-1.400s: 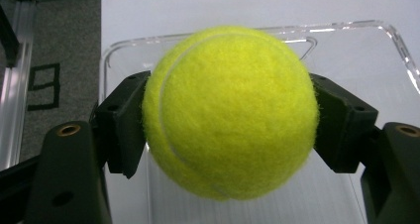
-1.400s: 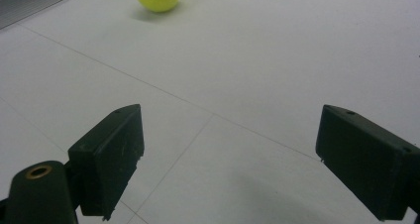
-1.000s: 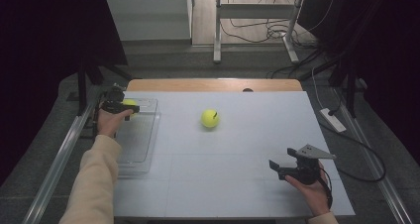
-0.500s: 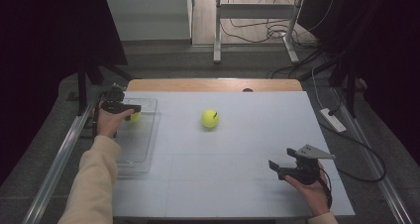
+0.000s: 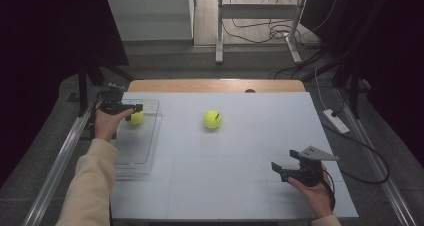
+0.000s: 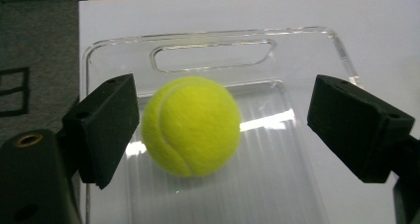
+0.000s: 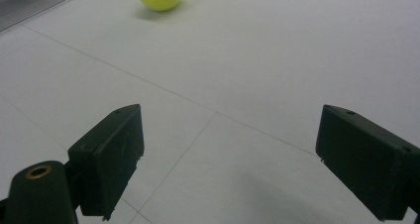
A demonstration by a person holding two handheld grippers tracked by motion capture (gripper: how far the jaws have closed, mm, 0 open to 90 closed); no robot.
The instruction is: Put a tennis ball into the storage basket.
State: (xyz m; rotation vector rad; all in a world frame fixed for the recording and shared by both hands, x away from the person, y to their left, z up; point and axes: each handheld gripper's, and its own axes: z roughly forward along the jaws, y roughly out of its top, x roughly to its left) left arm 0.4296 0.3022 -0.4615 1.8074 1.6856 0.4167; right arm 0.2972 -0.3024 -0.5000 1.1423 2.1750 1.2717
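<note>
Two tennis balls, one (image 5: 135, 117) in the single clear tray (image 5: 131, 156), one (image 5: 212, 119) on the table.

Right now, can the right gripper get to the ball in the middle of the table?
Probably yes. The right gripper has its jaws open with nothing between them, and the bare table lies between it and the ball; nothing stands in the way.

ball (image 6: 190, 126): fuzzy yellow felt between my pads
tray (image 6: 307, 45): clear glossy plastic, ribbed floor
my pads (image 6: 106, 127): matt black foam, slightly rough
table (image 5: 240, 151): smooth matt white top, wooden far edge
</note>
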